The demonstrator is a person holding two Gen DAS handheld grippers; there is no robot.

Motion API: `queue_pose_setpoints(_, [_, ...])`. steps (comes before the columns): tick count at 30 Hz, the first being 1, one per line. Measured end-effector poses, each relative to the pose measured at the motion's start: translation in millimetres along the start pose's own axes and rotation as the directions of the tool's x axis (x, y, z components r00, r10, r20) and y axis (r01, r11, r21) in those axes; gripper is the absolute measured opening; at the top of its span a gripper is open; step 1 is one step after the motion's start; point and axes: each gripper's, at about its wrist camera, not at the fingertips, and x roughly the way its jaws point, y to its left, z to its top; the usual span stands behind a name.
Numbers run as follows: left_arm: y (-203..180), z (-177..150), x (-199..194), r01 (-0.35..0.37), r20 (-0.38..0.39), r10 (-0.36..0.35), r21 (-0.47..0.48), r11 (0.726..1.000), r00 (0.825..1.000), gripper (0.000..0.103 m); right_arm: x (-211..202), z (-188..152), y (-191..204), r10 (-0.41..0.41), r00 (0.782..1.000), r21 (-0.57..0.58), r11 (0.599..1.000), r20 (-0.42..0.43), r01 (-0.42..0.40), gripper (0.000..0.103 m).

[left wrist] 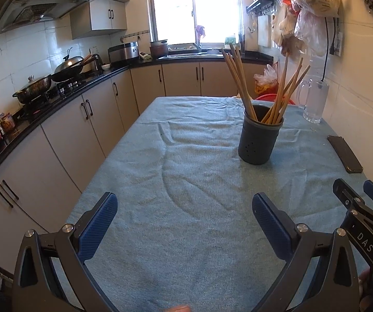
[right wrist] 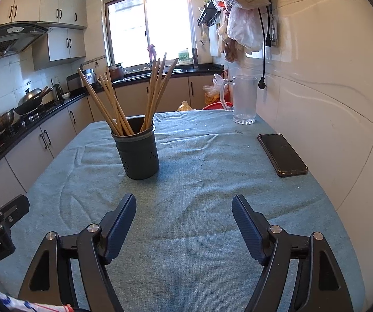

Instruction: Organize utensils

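Blue tablecloth [right wrist: 199, 182]: right gripper [right wrist: 184, 223] and left gripper [left wrist: 184, 223] both spread wide, empty. Chopsticks [right wrist: 155, 91] stand in dark holder [right wrist: 138, 153], upper centre-left, well beyond fingertips.

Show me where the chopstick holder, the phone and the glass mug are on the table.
Holder [right wrist: 139, 156]: right wrist view, front wall of the dark cup.
Phone [right wrist: 282, 154]: right wrist view, middle of its dark screen.
Mug [right wrist: 244, 98]: right wrist view, middle of the frosted glass body.

A home kitchen: gas stove [left wrist: 66, 85], range hood [left wrist: 40, 5], cabinets [left wrist: 105, 13], sink [left wrist: 186, 53].
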Motion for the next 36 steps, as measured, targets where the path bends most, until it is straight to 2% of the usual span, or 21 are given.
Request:
queue_pose_setpoints(17, [-1.1, -1.3, 4.7, 0.015, -0.010, -0.015, -0.004, 1.000, 1.000, 0.103, -2.0, 2.1, 4.9, -0.028, 0.999, -0.030, 0.999, 0.035, 0.029, 0.081])
queue_pose_setpoints(36, [-3.6, -2.3, 5.4, 0.020, -0.021, -0.020, -0.001, 1.000, 1.000, 0.103, -0.8, 2.1, 2.3, -0.027, 0.999, -0.022, 0.999, 0.032, 0.028, 0.082])
